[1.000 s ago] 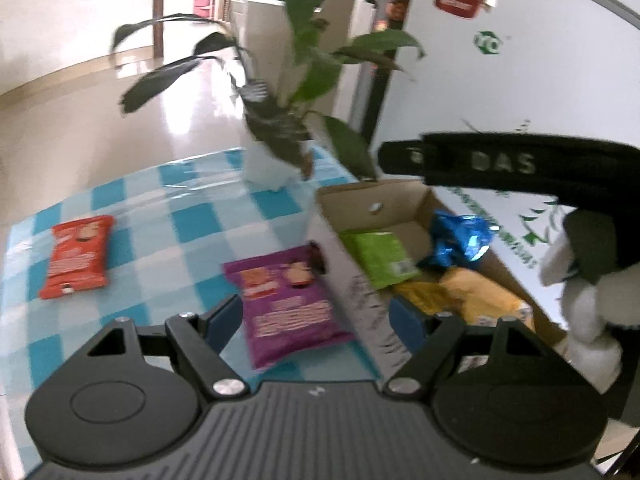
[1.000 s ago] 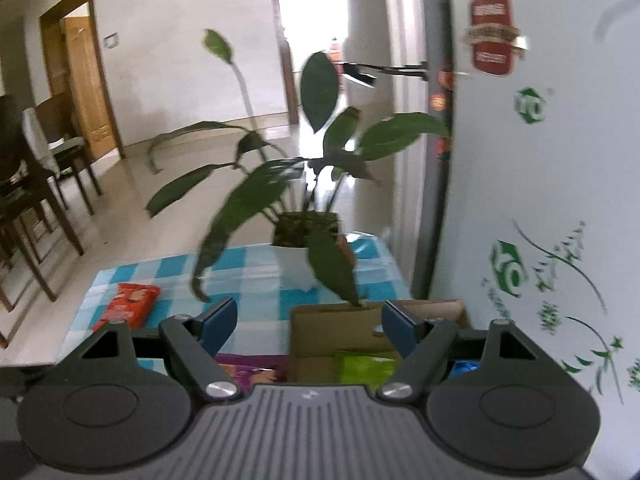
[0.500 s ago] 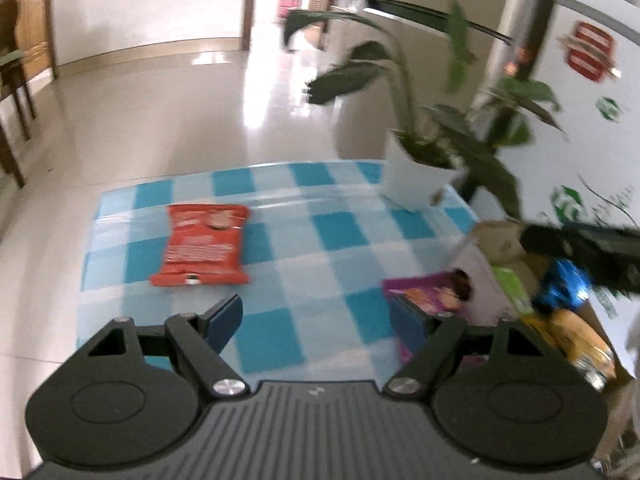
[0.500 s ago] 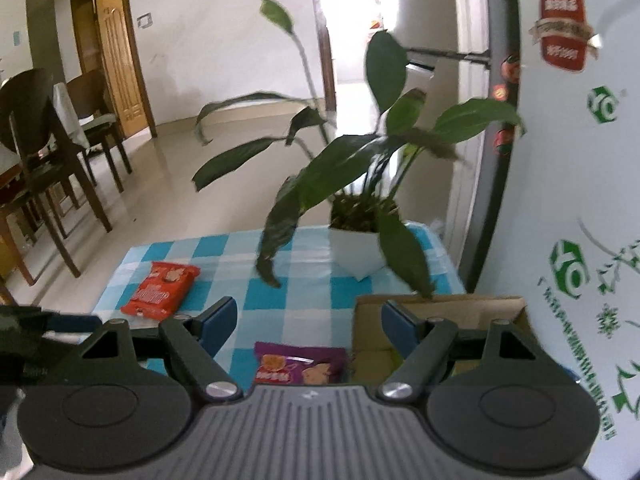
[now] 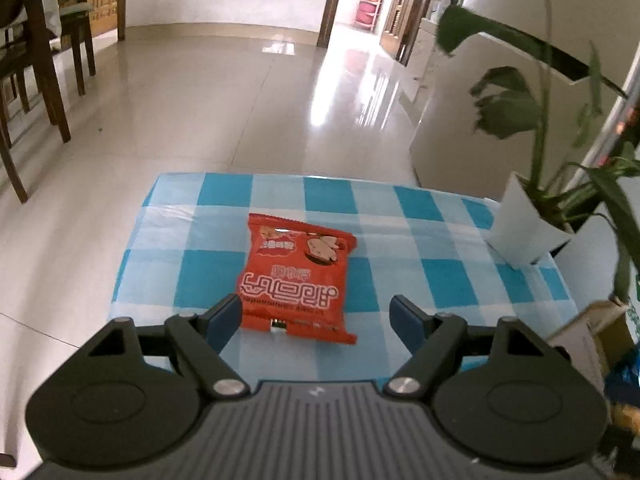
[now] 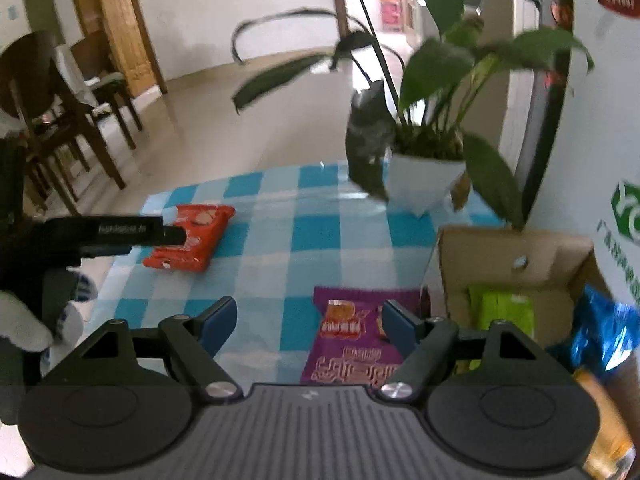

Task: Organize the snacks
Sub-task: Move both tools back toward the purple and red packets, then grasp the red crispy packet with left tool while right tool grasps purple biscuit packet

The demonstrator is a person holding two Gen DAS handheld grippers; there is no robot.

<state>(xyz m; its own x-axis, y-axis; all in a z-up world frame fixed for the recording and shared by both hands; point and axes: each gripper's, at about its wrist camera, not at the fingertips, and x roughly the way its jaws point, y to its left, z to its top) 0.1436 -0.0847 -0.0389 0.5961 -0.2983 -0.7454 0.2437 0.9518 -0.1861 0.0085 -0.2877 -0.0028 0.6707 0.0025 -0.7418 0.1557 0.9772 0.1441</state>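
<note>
Lying flat on the blue-checked tablecloth, the red snack packet sits framed by the left gripper, whose jaws stand spread wide and hold nothing.

Beside the cardboard box lies a purple snack packet, partly behind the right gripper, which is likewise spread and empty. Green, blue and orange packets are in the box. A potted plant stands on the cloth behind it.
</note>
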